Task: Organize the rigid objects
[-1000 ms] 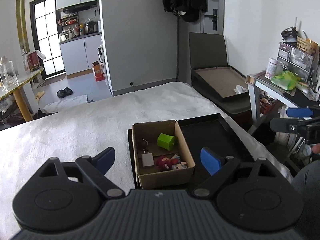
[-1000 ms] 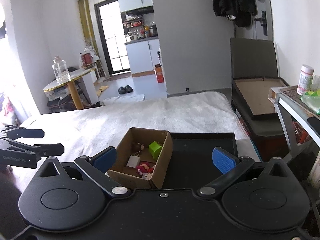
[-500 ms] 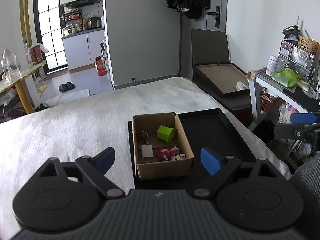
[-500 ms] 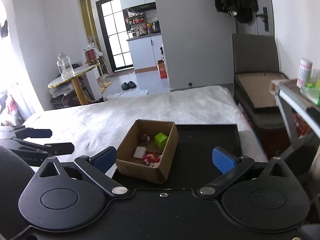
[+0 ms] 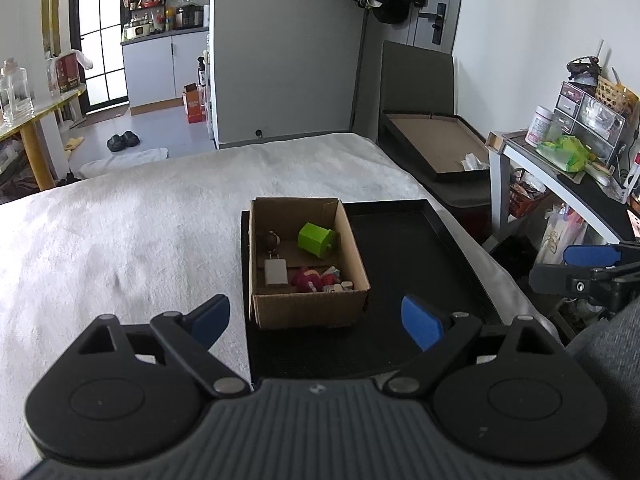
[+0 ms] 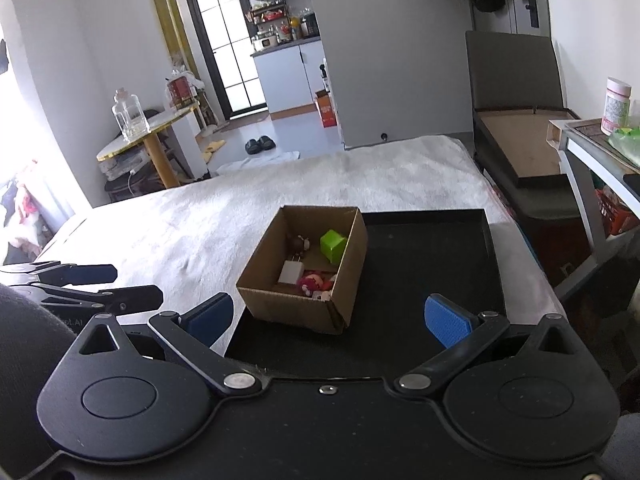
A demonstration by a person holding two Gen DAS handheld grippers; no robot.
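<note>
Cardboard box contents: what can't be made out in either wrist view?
- Cardboard box, left wrist view: its near wall hides the floor behind it; the pink and white bits are too small to identify.
- Same box, right wrist view: the right wall cuts off part of the green block.
- Black tray, left wrist view: its near edge is hidden behind the left tongs.

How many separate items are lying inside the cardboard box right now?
4 clearly visible in the cardboard box: green block far right, dark round item far left, white charger near left, red-pink toy near right. Small pale pieces beside the toy may be more.
</note>
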